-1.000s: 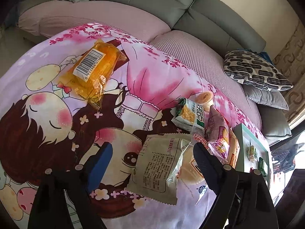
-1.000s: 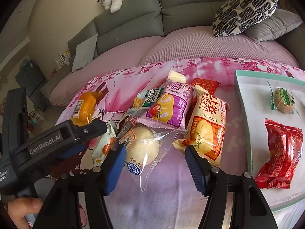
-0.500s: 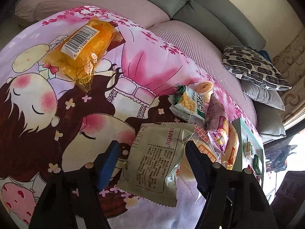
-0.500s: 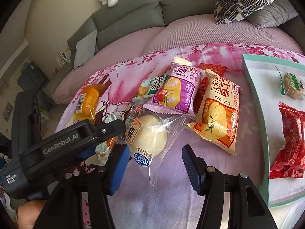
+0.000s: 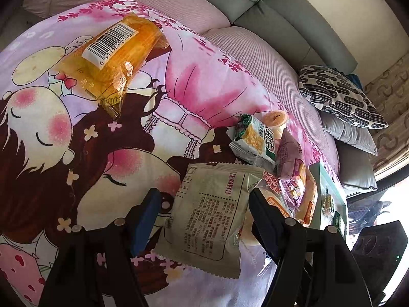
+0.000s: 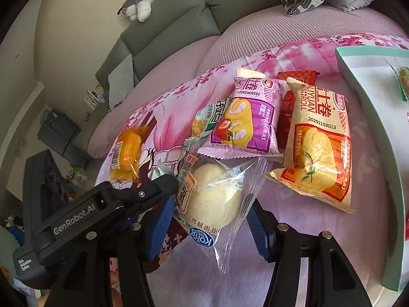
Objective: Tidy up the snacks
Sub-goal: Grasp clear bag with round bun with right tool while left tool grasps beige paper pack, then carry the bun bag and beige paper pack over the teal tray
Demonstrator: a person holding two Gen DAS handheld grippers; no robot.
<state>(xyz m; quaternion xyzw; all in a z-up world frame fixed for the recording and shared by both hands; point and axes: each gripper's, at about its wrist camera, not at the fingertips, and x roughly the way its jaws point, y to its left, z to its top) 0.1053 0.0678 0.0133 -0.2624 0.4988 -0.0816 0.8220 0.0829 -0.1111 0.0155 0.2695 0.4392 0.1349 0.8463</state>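
While most snacks lie loose on the cartoon blanket (image 5: 76, 153), we judge the job early: only a couple of packets sit in the teal tray (image 6: 368, 138). Left gripper (image 5: 202, 217) spread wide, pale printed packet (image 5: 212, 217) between its fingers, not pinched. Right gripper (image 6: 209, 227) also wide, straddling the clear-wrapped bun (image 6: 212, 197); yellow roll pack (image 6: 319, 143) just beyond its right finger.

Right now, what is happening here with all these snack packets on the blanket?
A person is sorting snacks with a handheld claw in each hand. The left claw is open around a pale green packet lying face down. The right claw is open around a clear-wrapped bun. Neither is gripped yet. A few snacks already lie on the mint-edged tray; the rest wait on the cartoon blanket.
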